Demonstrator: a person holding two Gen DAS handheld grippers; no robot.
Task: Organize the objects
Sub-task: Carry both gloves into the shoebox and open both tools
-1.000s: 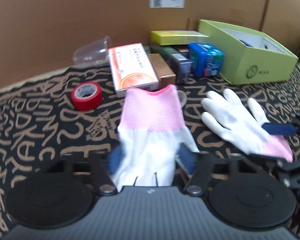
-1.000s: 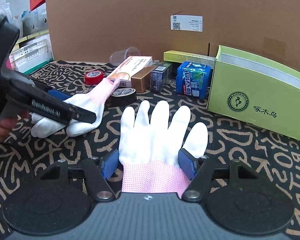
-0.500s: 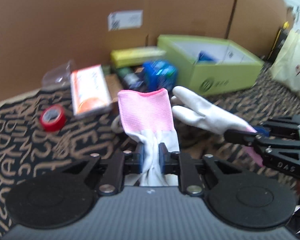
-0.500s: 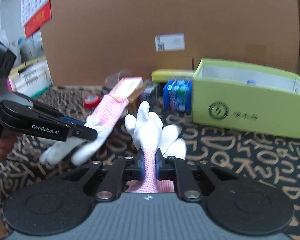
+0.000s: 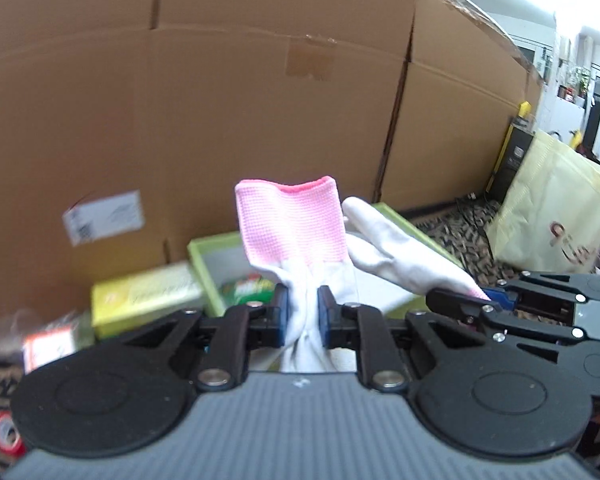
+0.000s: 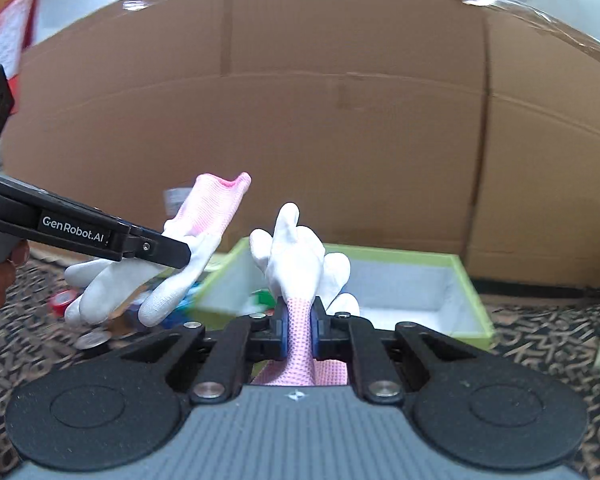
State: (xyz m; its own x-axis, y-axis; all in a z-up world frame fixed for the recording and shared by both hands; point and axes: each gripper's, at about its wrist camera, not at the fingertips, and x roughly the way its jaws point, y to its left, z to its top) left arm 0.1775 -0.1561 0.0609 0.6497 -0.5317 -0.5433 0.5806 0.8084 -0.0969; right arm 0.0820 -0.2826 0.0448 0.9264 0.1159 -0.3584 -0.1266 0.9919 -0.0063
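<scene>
Cardboard wall (image 6: 340, 120) backs the open green box (image 6: 466, 280). Both gloves lifted off the worktop since a second ago. Left gripper (image 5: 303, 316) jaws pinch one glove (image 5: 290, 224), right gripper (image 6: 299, 328) jaws the other glove (image 6: 296, 256).

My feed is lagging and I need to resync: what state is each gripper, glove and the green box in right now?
Left gripper: shut on the left glove's palm.
Left glove: lifted, pink cuff up.
Right gripper: shut on the right glove's pink cuff.
Right glove: lifted, white tips up.
Green box: open, no lid on, resting on the patterned cloth.

Knit cloth gloves (image 5: 290, 216) w/ ribbed pink cuffs; matt cardboard wall (image 5: 220, 100); matt green paperboard box (image 6: 416, 280).
</scene>
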